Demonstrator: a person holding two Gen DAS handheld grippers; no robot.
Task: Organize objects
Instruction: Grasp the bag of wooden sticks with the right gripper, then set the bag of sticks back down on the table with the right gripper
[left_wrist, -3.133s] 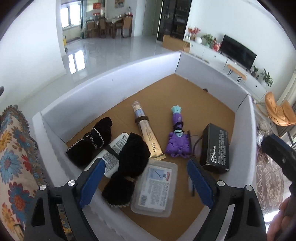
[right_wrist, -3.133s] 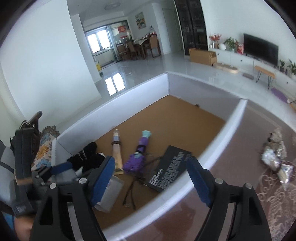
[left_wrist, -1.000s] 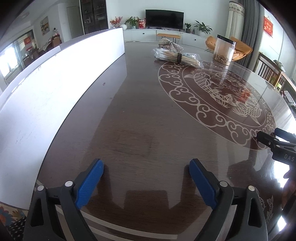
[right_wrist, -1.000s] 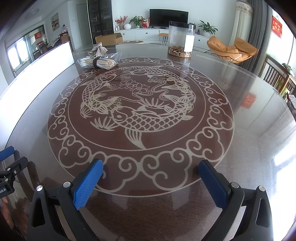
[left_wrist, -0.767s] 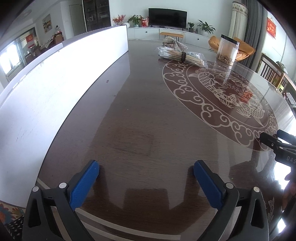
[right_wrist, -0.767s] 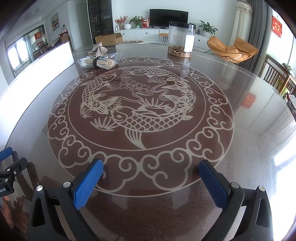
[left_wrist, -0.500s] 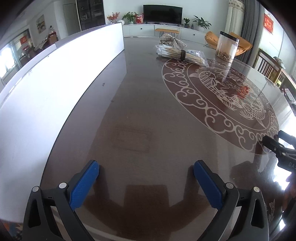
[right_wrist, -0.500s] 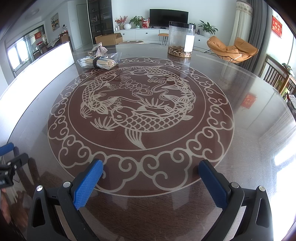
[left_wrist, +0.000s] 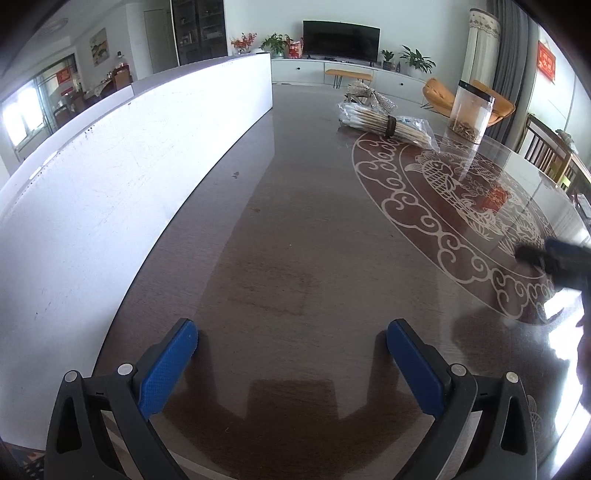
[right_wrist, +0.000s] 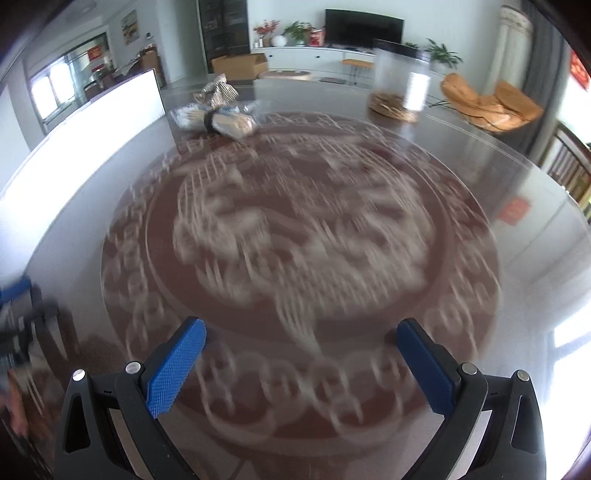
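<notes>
The left gripper (left_wrist: 291, 334) hangs low over the dark glossy table (left_wrist: 295, 240) with its blue pads spread wide apart and nothing between them. The right gripper (right_wrist: 301, 334) is likewise spread wide and empty, over the near rim of the round fish-and-scroll medallion (right_wrist: 295, 236) — this view is smeared with motion blur. Taking the medallion as the landmark: a white-walled box (left_wrist: 122, 184) runs along the table edge well to its left, only its outer wall showing, so the contents cannot be seen. A bundle of sticks in clear wrap (left_wrist: 384, 123) lies at the medallion's far-left rim, and a clear jar (left_wrist: 471, 110) stands at its far edge, just beyond the bundle to the right.
</notes>
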